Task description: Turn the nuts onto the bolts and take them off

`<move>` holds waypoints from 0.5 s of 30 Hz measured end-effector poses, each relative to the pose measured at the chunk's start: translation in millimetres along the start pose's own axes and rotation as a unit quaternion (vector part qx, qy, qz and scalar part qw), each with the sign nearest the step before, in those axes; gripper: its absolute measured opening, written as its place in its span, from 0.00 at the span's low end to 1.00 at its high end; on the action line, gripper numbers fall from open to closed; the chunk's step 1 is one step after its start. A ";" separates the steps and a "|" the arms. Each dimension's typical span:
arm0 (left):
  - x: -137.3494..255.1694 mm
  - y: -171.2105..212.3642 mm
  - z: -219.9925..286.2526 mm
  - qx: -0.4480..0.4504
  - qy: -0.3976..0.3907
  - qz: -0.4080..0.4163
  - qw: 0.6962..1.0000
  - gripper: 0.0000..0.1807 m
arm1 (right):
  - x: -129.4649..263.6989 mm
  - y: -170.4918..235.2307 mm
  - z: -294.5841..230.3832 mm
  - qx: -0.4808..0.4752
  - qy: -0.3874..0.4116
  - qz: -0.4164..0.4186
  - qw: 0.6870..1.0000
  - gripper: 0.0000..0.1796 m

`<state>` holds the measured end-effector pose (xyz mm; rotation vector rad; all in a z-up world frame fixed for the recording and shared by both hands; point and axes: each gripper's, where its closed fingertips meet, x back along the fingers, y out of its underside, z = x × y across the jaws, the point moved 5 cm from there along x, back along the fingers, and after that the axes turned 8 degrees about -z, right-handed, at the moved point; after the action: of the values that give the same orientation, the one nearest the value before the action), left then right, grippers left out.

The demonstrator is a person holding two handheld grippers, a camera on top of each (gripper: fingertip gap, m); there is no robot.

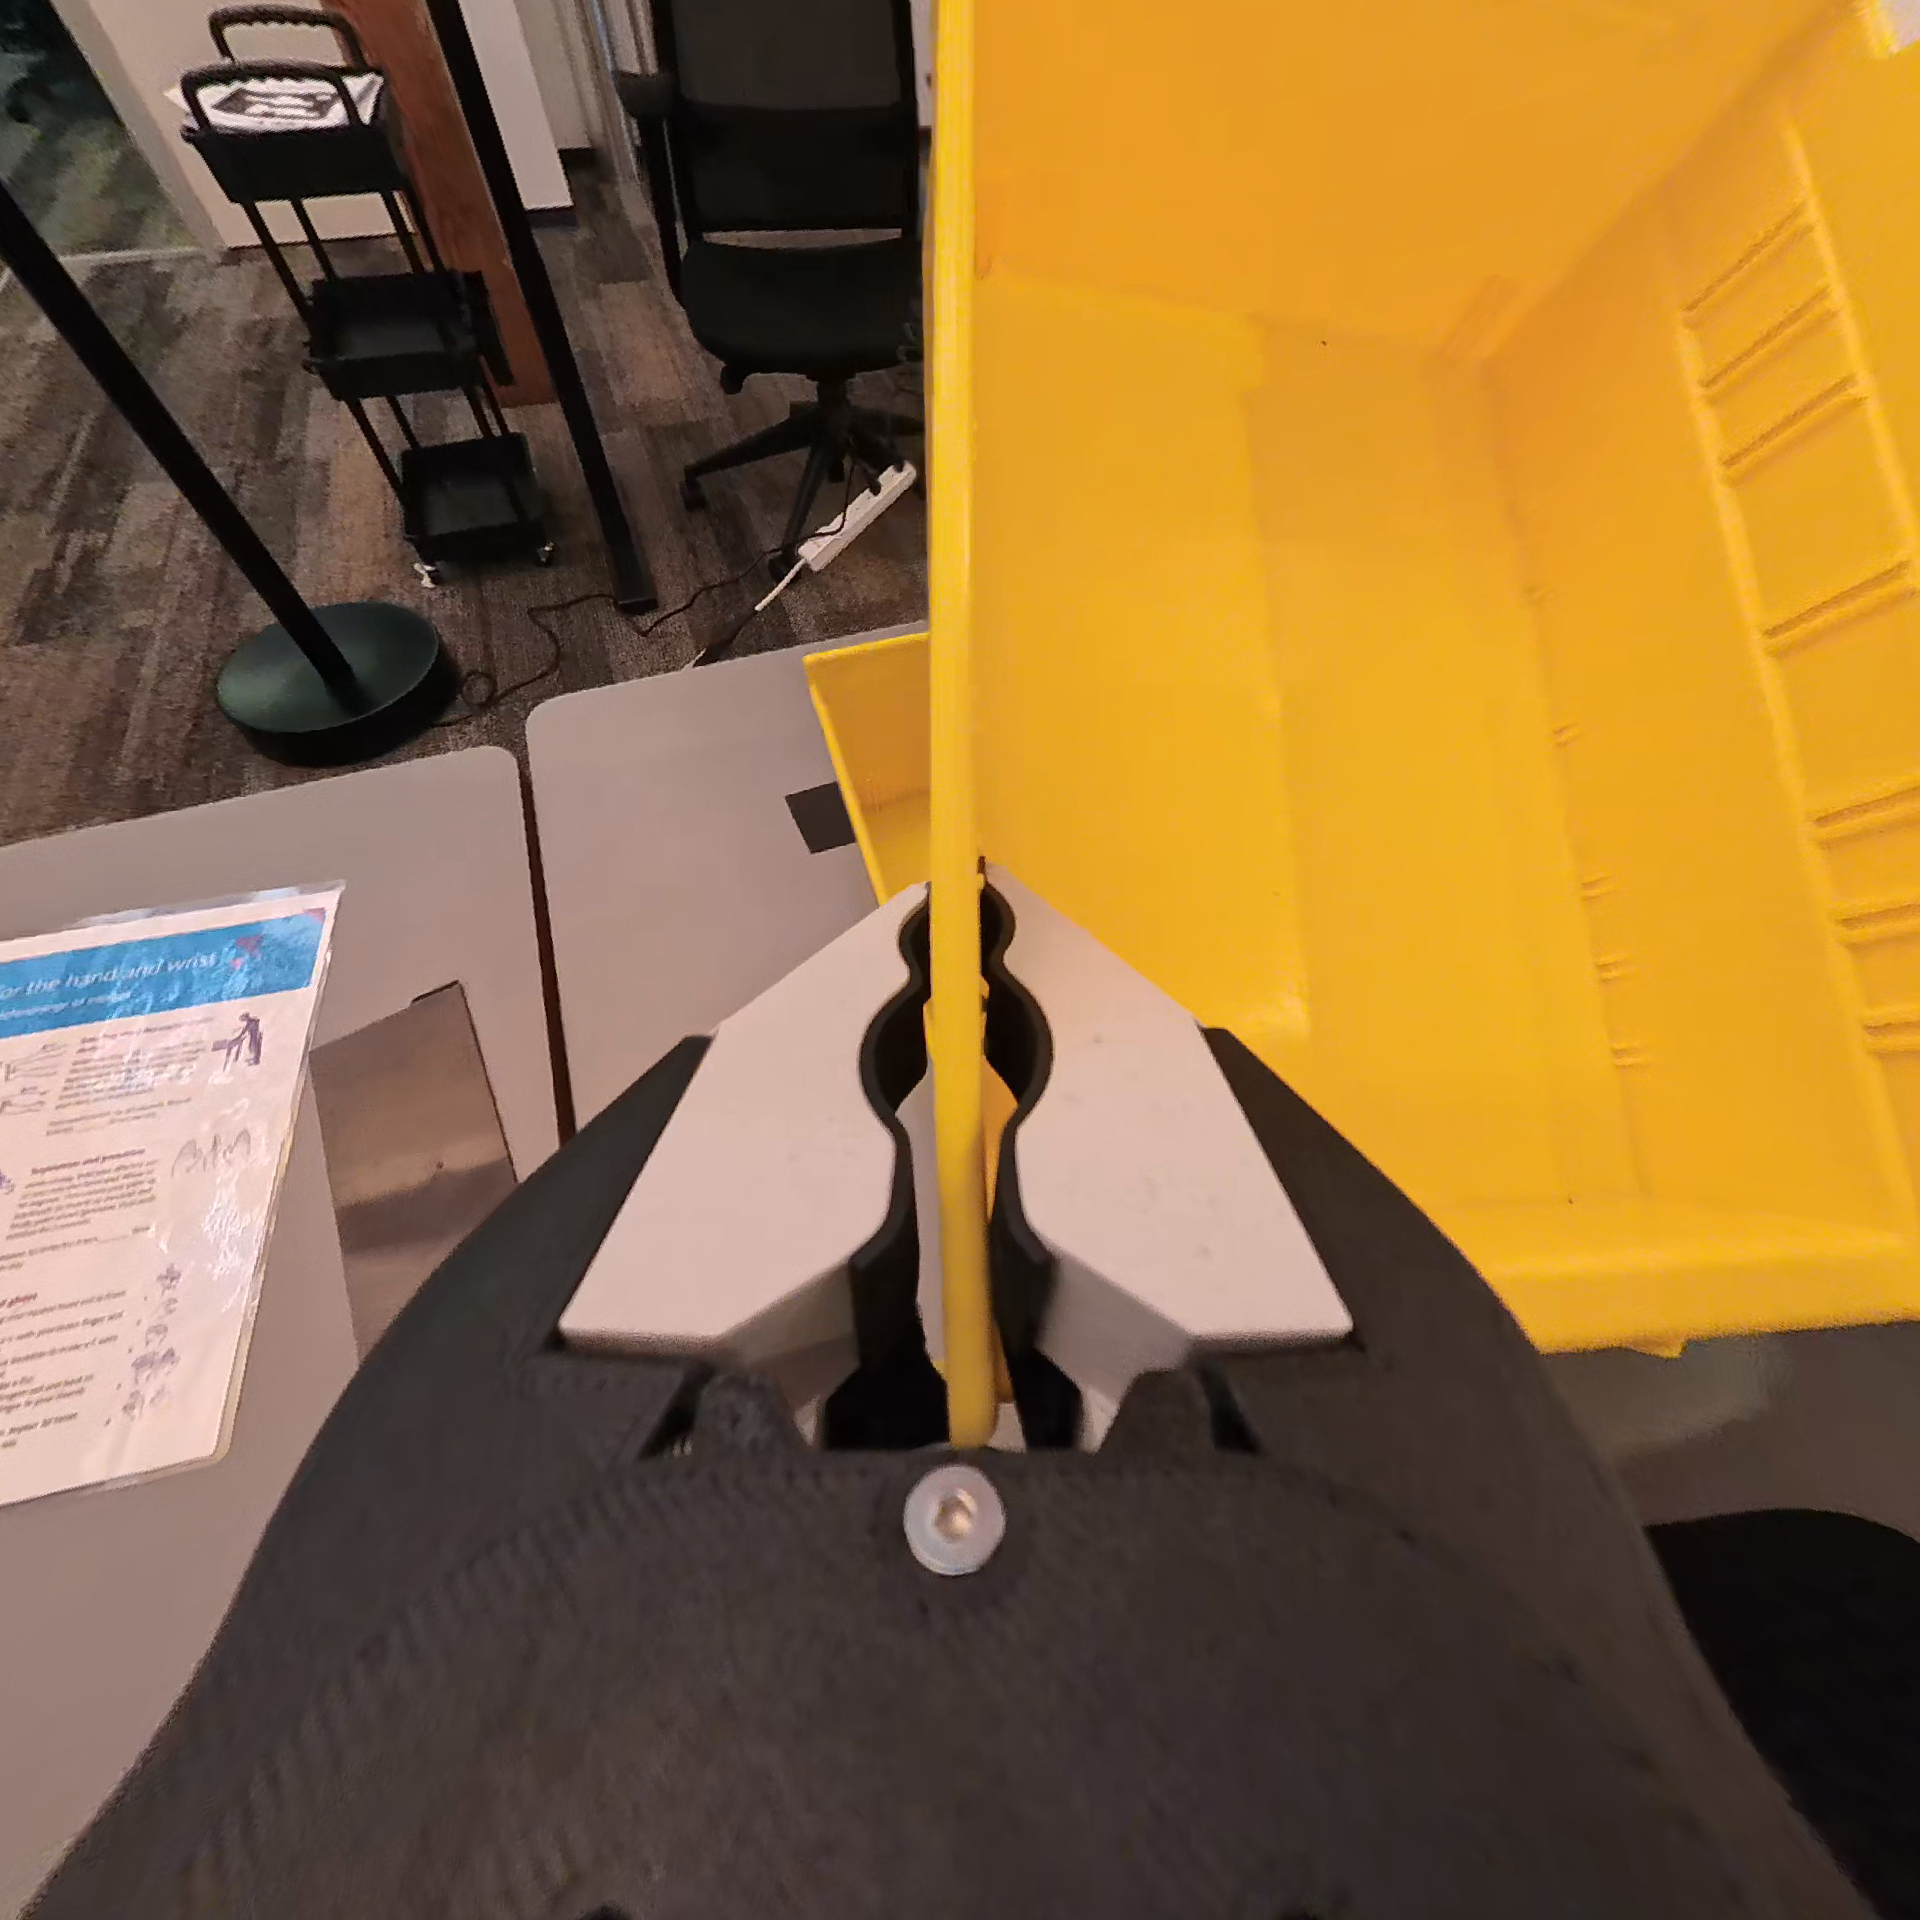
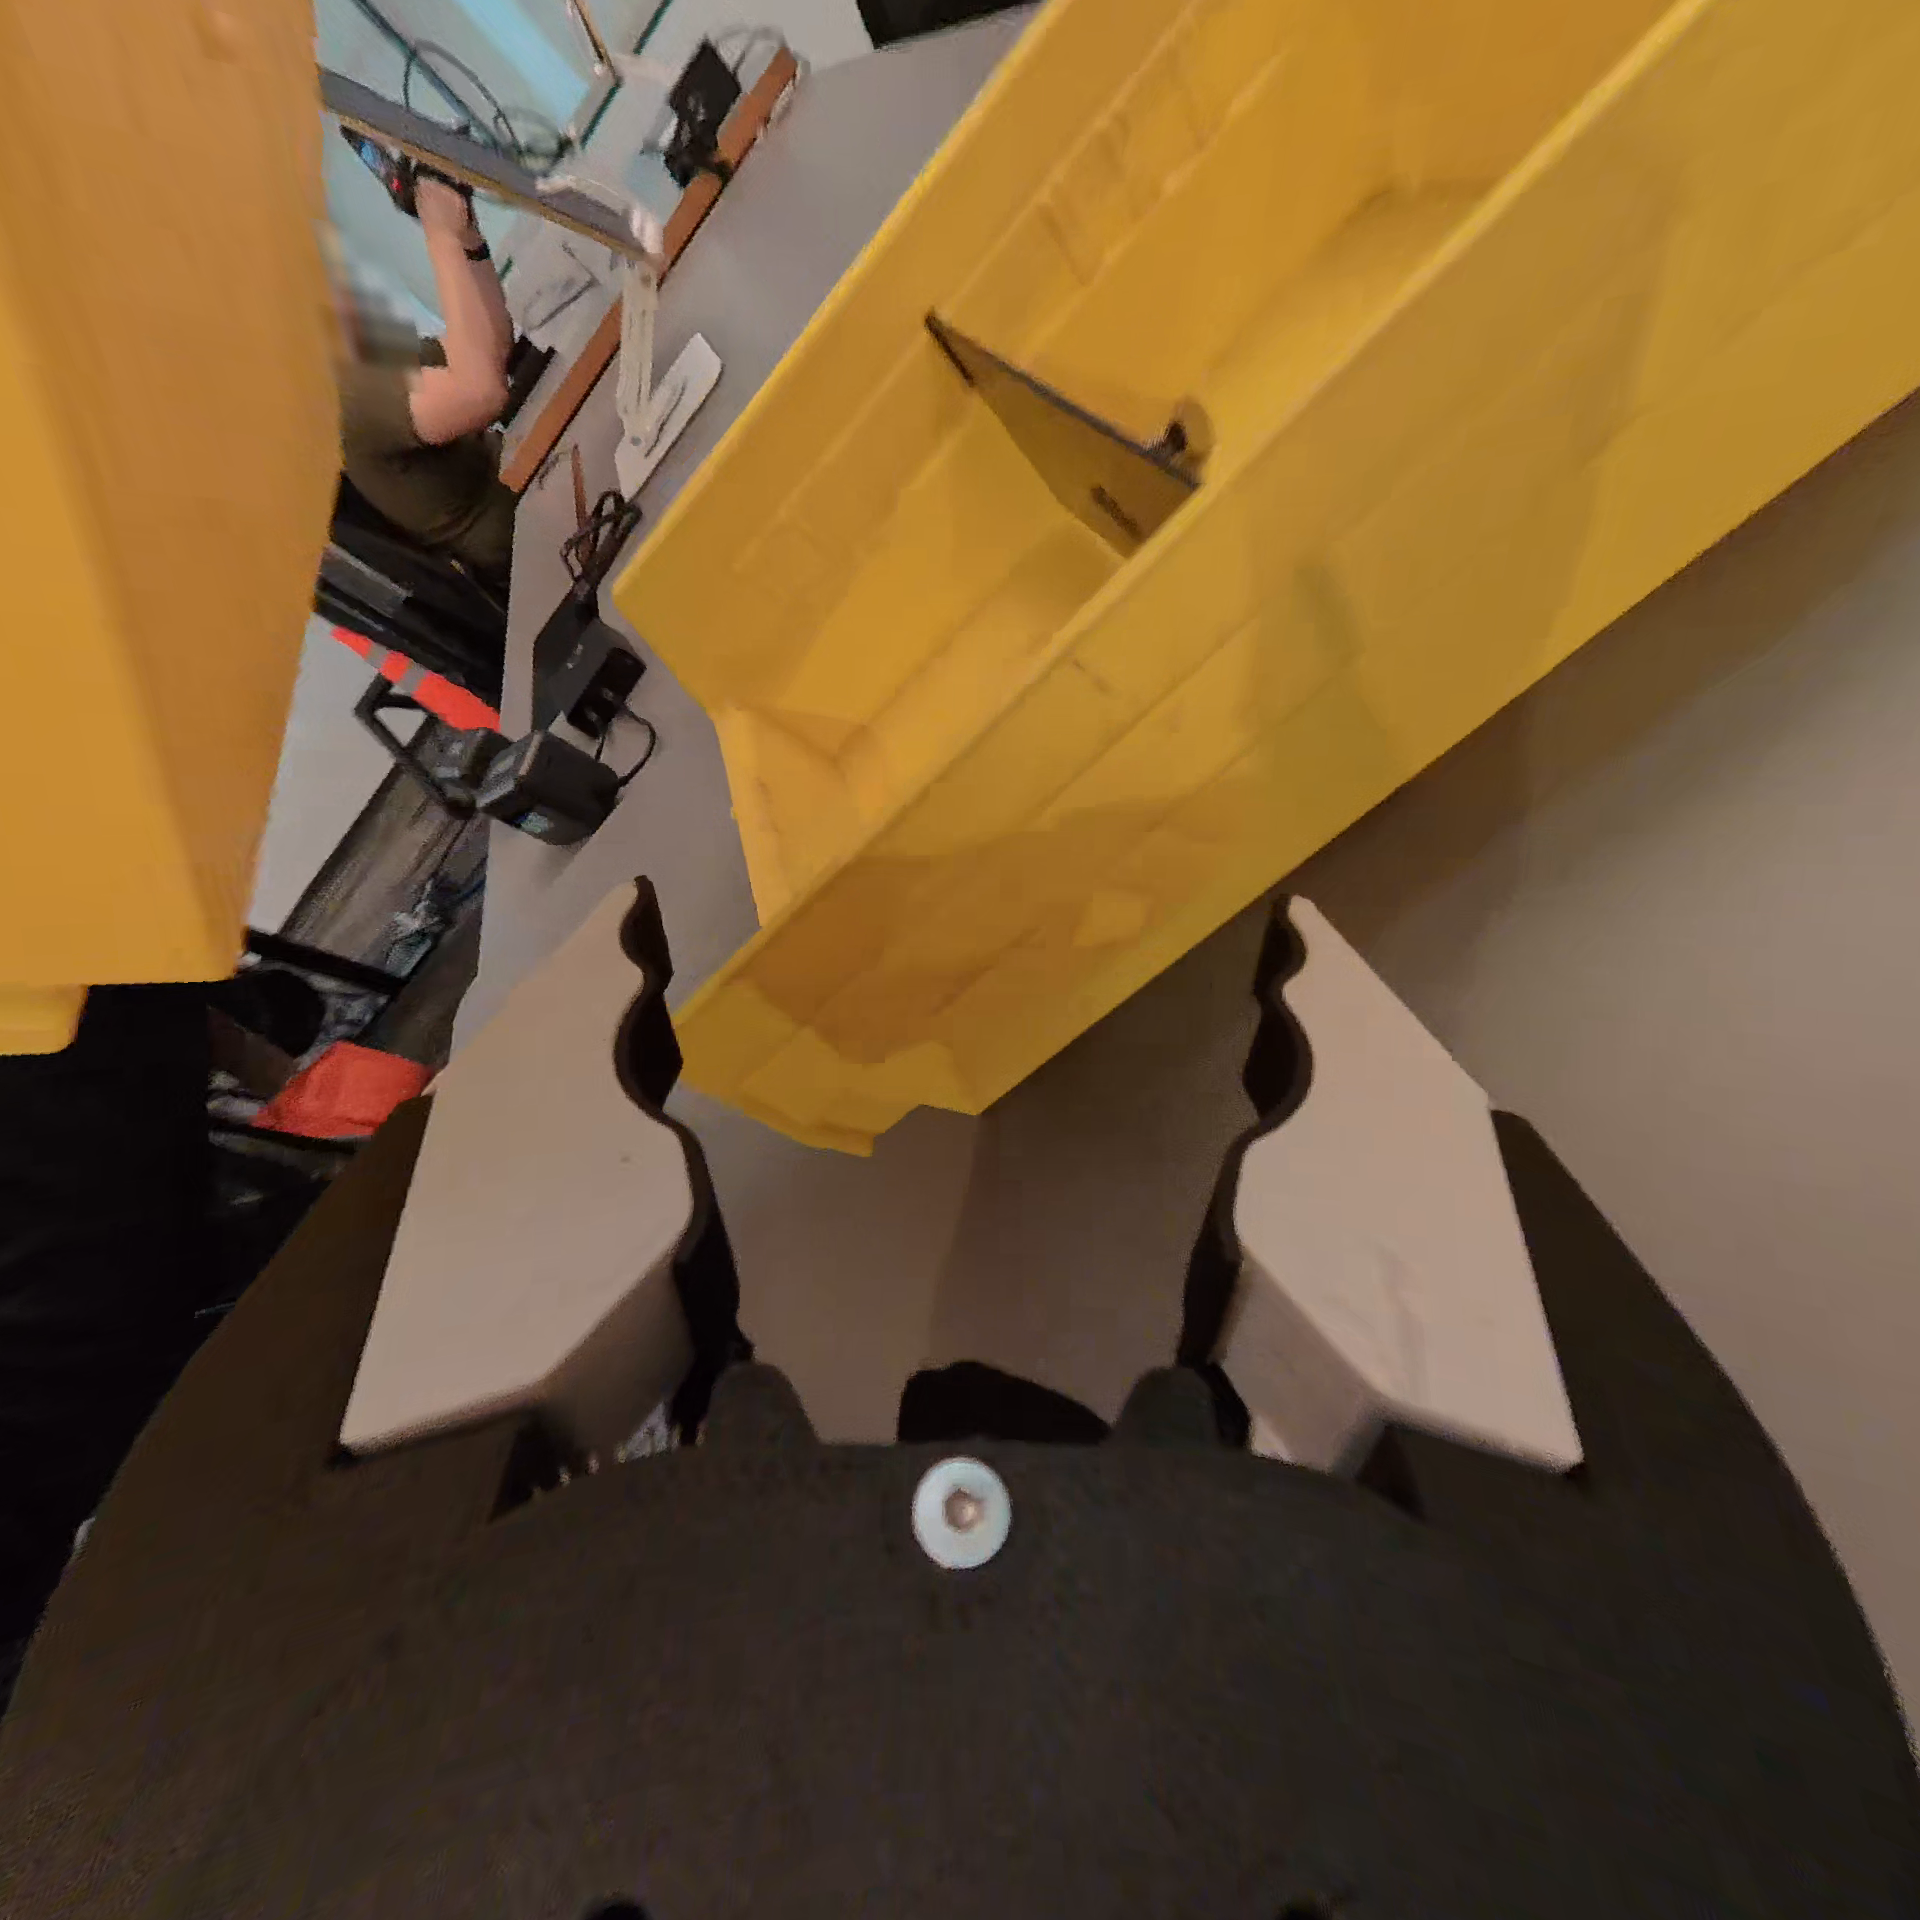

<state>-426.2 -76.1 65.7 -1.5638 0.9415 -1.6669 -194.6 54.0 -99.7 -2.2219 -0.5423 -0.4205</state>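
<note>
Grey tabletops [image 1: 675, 790] fill lower left above patterned carpet [image 1: 94, 582]. Left gripper [image 1: 954, 904] clamps a yellow plastic bin [image 1: 1351, 727] wall; right gripper [image 2: 961, 904] gapes beside another yellow bin [image 2: 1143, 582]. Nuts and bolts unseen.

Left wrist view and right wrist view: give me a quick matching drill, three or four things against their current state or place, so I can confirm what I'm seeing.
Things:
1. left tool
2. right tool
3. laminated sheet
4. dark divider

States or places:
A. lying flat on the grey table
B. open, holding nothing
C. standing across the inside of the long yellow bin
D. shut on the thin wall of a yellow bin

Pairs: 1-D, 2-B, 3-A, 4-C
</note>
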 end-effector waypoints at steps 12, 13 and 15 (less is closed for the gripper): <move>-25.2 -28.2 115.0 -0.119 0.155 -0.023 0.980 0.01 | 234.5 49.0 -48.7 0.098 0.063 0.162 0.980 0.48; -30.5 -28.0 129.4 -0.134 0.165 -0.034 0.976 0.01 | 256.6 60.9 -46.1 0.100 0.086 0.170 0.977 0.48; -42.9 -26.8 158.2 -0.163 0.181 -0.054 0.968 0.01 | 300.7 82.4 -43.6 0.102 0.110 0.203 0.968 0.46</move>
<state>-265.1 -36.0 70.4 -1.5667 1.4007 -1.9960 98.5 45.0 14.8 -1.9894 -0.0060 -0.3706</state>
